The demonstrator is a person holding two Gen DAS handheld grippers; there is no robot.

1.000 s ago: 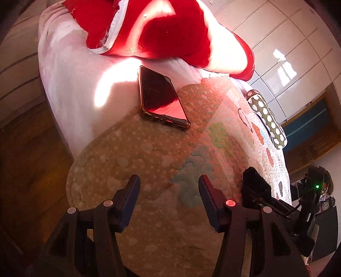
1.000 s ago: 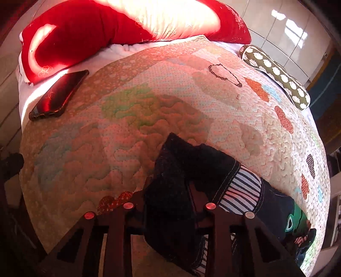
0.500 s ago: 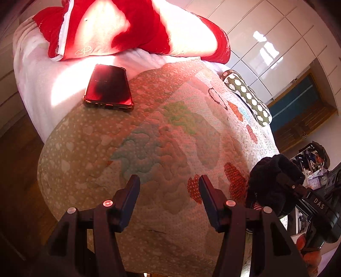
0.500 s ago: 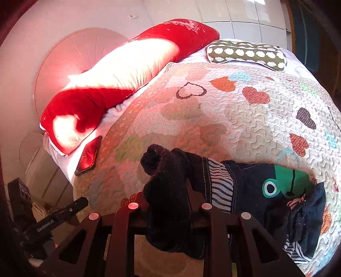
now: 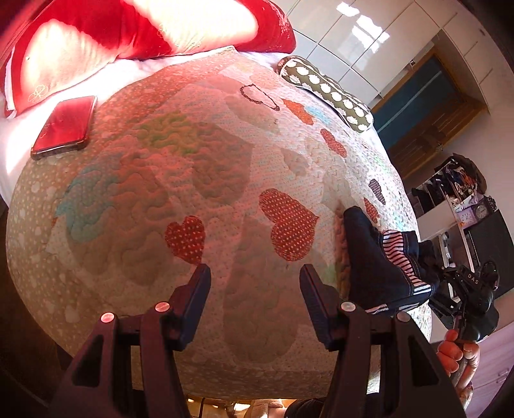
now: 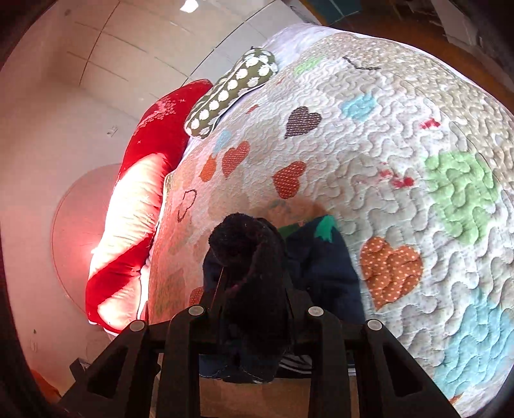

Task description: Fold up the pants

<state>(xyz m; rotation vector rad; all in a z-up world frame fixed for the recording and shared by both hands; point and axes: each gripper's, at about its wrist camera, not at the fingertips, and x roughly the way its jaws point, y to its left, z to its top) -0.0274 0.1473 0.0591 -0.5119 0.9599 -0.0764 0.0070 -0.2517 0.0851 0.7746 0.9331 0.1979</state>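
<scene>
Small dark navy pants [image 5: 376,257] with a red-and-white striped lining and a green patch lie on a heart-patterned quilt [image 5: 208,167]. In the left wrist view they sit at the right, beside my open, empty left gripper [image 5: 255,289], which hovers over bare quilt. My right gripper [image 6: 253,286] is shut on a bunched dark part of the pants [image 6: 250,257] and holds it above the quilt [image 6: 401,167]. The rest of the pants [image 6: 321,257] trails beneath it. The right gripper [image 5: 449,279] also shows at the right edge of the left view.
A red phone [image 5: 64,125] lies near the quilt's far left corner. A long red pillow [image 5: 144,29] and a green dotted bolster [image 5: 327,93] lie at the head of the bed. Shelves with clutter [image 5: 456,193] stand beyond the bed's right side.
My left gripper has swung right across the quilt, away from the phone, and stays open. My right gripper has lifted and turned with the pants still in it.
</scene>
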